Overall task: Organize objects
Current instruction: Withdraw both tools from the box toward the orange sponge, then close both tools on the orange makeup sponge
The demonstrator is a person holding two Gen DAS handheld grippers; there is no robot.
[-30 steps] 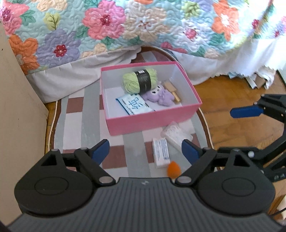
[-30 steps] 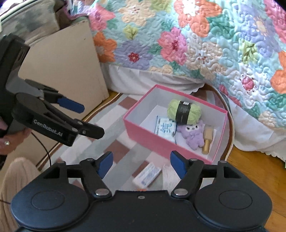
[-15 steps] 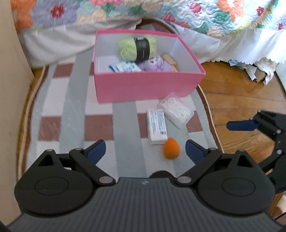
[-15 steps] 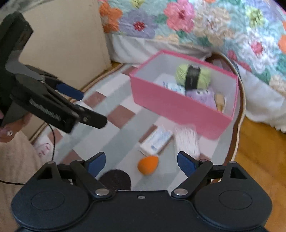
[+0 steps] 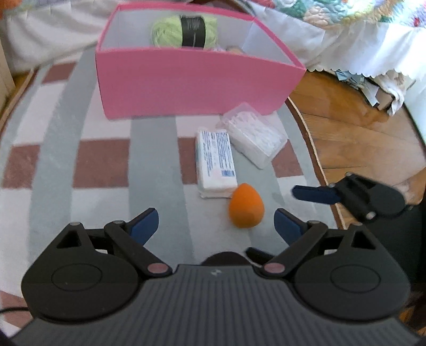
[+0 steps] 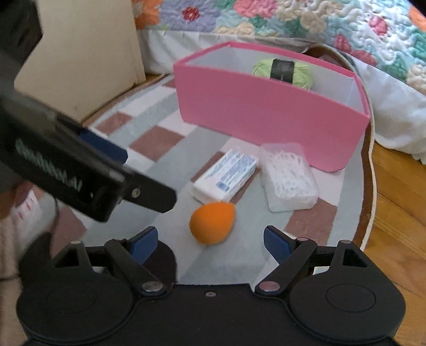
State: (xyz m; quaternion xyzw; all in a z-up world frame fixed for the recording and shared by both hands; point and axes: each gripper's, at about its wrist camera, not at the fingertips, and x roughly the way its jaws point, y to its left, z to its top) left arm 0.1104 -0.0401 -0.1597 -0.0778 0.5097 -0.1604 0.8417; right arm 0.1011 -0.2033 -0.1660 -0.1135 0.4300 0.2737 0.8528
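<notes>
An orange egg-shaped sponge (image 5: 246,205) (image 6: 212,222) lies on the checked rug, just ahead of both grippers. Behind it lie a white tissue pack (image 5: 215,163) (image 6: 226,174) and a clear box of cotton swabs (image 5: 253,134) (image 6: 288,176). A pink box (image 5: 186,79) (image 6: 266,117) stands further back and holds a green yarn ball (image 5: 186,32) (image 6: 283,71). My left gripper (image 5: 217,226) is open and empty, low over the rug. My right gripper (image 6: 210,241) is open and empty, with the sponge between its fingertips' line and the tissue pack.
A bed with a floral quilt (image 6: 293,21) and white skirt runs behind the box. A beige cabinet side (image 6: 87,53) stands at the left. Wooden floor (image 5: 359,143) lies right of the rug edge. A dark round object (image 5: 226,259) sits at the left gripper's base.
Both grippers have dropped lower and closer to the rug and the loose objects. The sponge, tissue pack and swab box now loom larger. Nothing was taken hold of.
</notes>
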